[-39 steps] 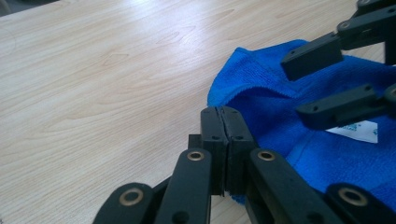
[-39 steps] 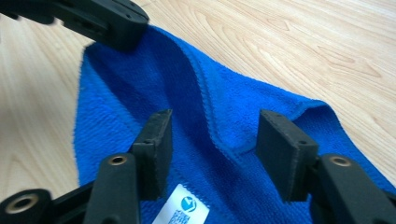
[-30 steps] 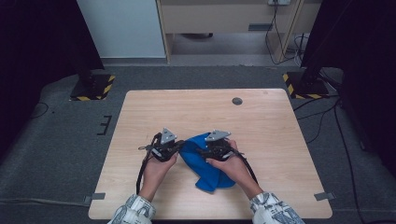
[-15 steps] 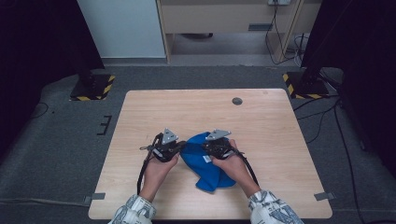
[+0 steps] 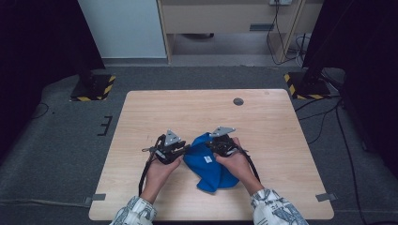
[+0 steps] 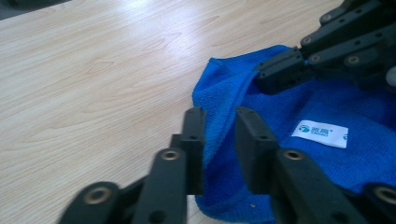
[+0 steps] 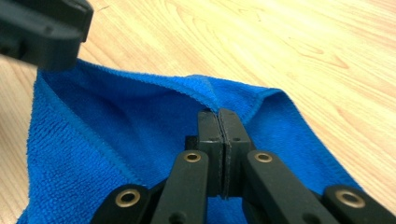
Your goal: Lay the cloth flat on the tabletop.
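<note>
One crumpled blue microfibre cloth (image 5: 209,164) with one white label (image 6: 320,133) sits on the light wooden desk (image 5: 272,126), toward the near edge, between two grippers. Right gripper (image 7: 218,122) has its fingers clamped tight on the cloth's hem. Left gripper (image 6: 219,122) fingers have just been opening, the cloth edge loose in the gap between them. One small dark round hole (image 5: 238,101) near the far edge; plenty of bare wood all round.
</note>
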`<action>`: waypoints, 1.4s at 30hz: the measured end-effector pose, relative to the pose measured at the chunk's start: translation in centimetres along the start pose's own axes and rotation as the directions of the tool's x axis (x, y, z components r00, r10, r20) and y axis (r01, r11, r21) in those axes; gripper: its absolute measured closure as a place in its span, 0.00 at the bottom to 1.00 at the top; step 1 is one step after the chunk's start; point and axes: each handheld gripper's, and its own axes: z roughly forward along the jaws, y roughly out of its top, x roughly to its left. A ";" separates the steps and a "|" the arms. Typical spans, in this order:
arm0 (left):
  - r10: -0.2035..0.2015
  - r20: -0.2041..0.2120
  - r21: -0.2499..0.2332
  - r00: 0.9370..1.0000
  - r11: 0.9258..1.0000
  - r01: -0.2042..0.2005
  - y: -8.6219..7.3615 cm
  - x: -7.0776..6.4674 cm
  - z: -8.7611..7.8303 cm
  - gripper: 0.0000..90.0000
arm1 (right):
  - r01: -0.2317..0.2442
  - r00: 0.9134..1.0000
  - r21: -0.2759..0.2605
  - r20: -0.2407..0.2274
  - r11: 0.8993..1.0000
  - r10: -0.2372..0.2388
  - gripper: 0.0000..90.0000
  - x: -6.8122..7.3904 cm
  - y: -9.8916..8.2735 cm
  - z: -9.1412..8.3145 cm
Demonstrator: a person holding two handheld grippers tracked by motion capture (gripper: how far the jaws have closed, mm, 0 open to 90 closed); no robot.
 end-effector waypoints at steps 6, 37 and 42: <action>0.001 -0.013 -0.011 1.000 1.000 -0.002 -0.2 -0.5 0.0 0.53 | -0.009 1.000 -0.003 0.014 1.000 0.009 0.99 -0.7 0.2 -0.3; 0.091 0.074 0.116 0.993 0.988 -0.100 1.5 1.2 7.5 0.92 | -0.090 0.991 0.027 0.097 0.996 0.087 1.00 -5.1 -2.8 -5.4; 0.069 0.077 0.070 0.995 0.995 -0.074 2.1 0.7 8.4 0.74 | -0.110 0.990 0.047 0.099 0.993 0.105 1.00 -5.8 -3.8 -6.1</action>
